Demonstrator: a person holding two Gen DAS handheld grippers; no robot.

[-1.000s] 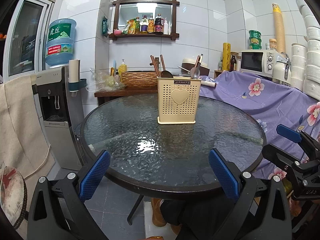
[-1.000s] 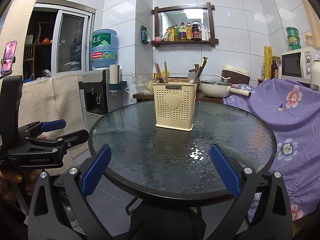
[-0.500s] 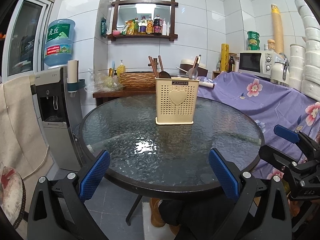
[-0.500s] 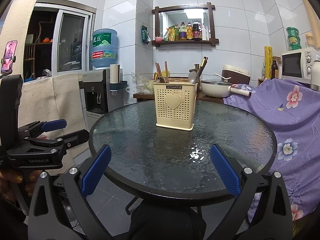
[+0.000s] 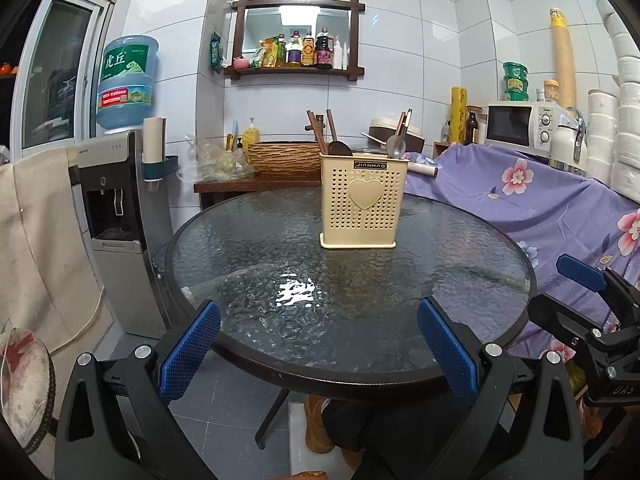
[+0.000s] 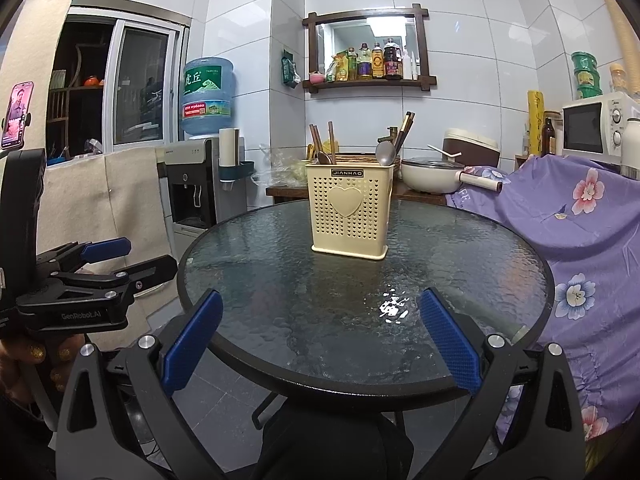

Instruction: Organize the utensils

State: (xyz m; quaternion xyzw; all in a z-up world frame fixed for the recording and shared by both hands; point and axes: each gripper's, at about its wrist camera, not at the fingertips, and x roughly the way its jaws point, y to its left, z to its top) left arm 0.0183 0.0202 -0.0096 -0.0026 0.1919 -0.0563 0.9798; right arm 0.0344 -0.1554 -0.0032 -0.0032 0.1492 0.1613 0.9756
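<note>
A cream perforated utensil holder (image 5: 362,200) (image 6: 349,211) with a heart on its front stands upright on the round glass table (image 5: 280,264) (image 6: 460,264). Wooden chopsticks (image 5: 318,132), a dark wooden spoon (image 5: 339,147) and a metal spoon (image 5: 396,146) (image 6: 385,153) stick out of its top. My left gripper (image 5: 318,350) hangs open at the table's near edge, nothing between its blue pads. My right gripper (image 6: 320,346) is likewise open and empty at the near edge. Each gripper also shows from the side in the other's view, the right gripper (image 5: 584,292) and the left gripper (image 6: 132,258).
A water dispenser (image 5: 116,216) with a blue bottle stands left of the table. A purple floral cloth (image 5: 540,200) covers the furniture on the right, with a microwave (image 5: 520,126) behind it. A wooden side table with a woven basket (image 5: 280,158) sits beyond the table.
Both grippers have stayed open and almost still; the left view has shifted only slightly. The holder and utensils have not moved.
</note>
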